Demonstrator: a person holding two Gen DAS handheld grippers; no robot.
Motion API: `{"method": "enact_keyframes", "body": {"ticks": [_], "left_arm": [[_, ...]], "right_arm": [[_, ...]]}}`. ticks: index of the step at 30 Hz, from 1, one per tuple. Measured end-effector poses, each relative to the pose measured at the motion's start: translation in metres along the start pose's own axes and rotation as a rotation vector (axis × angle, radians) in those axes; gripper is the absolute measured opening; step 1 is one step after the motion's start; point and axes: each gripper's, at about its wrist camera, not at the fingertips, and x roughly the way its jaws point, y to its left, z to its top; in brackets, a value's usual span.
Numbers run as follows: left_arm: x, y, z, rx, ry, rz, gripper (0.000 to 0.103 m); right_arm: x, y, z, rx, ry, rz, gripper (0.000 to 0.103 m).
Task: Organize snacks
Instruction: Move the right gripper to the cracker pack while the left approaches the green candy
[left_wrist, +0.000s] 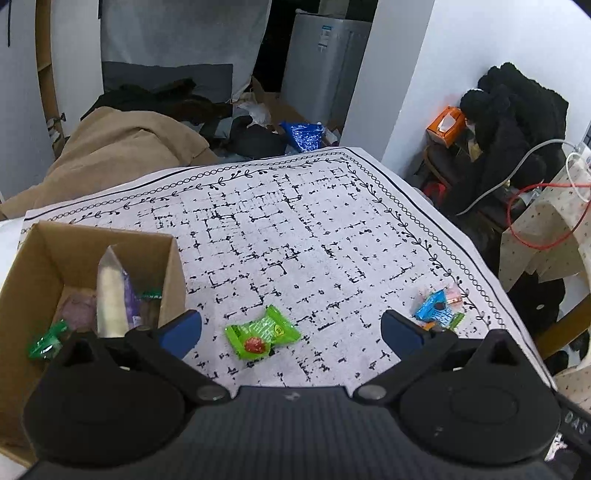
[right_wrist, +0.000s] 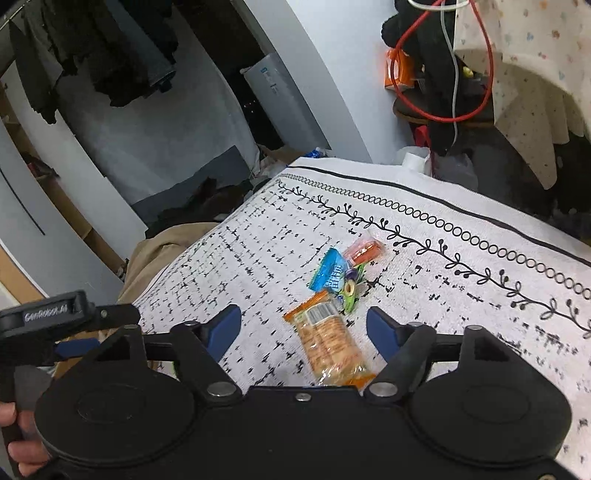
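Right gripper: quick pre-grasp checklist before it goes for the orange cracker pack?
1. Right gripper open and empty: ok, fingers spread wide with nothing held.
2. Orange cracker pack between the fingers: ok, it lies flat on the tablecloth, roughly centred.
3. Pack clear of other snacks: not ok, its far end meets the pile with the blue packet and the small green packet.
4. Fingers low enough to close on the pack: cannot tell from this view.
5. Cardboard box has room: ok, several snacks inside, space left.
6. Left gripper out of the way: ok, open over the green candy packet.
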Motion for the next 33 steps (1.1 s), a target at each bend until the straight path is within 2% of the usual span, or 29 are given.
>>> {"method": "enact_keyframes", "body": {"ticks": [5,12,18,22,23,26,33], "left_arm": [[0.018,-0.002,-0.006,-0.002,0.044,-0.011,0.102],[0.034,-0.01,-0.013,0.03,0.066,-0.006,0.1],[0.044,-0.013,-0.015,0.034,0.08,0.005,0.1],[0.055,-0.014,-0.018,0.052,0.094,0.033,0.099],[0.057,-0.016,-0.019,0.064,0.092,0.04,0.099],[0.063,-0.02,-0.02,0.082,0.094,0.053,0.099],[0.085,-0.025,-0.02,0.096,0.085,0.118,0.096]], "right_arm": [[0.018,-0.009,-0.003,-0.001,0.023,-0.02,0.07],[0.043,-0.02,-0.006,0.007,0.097,-0.02,0.065],[0.064,-0.016,-0.013,-0.057,0.17,-0.026,0.065],[0.067,-0.007,-0.016,-0.139,0.174,-0.044,0.065],[0.067,-0.006,-0.017,-0.15,0.174,-0.045,0.063],[0.067,-0.008,-0.017,-0.16,0.17,-0.035,0.041],[0.065,-0.012,-0.013,-0.122,0.172,0.013,0.038]]}}
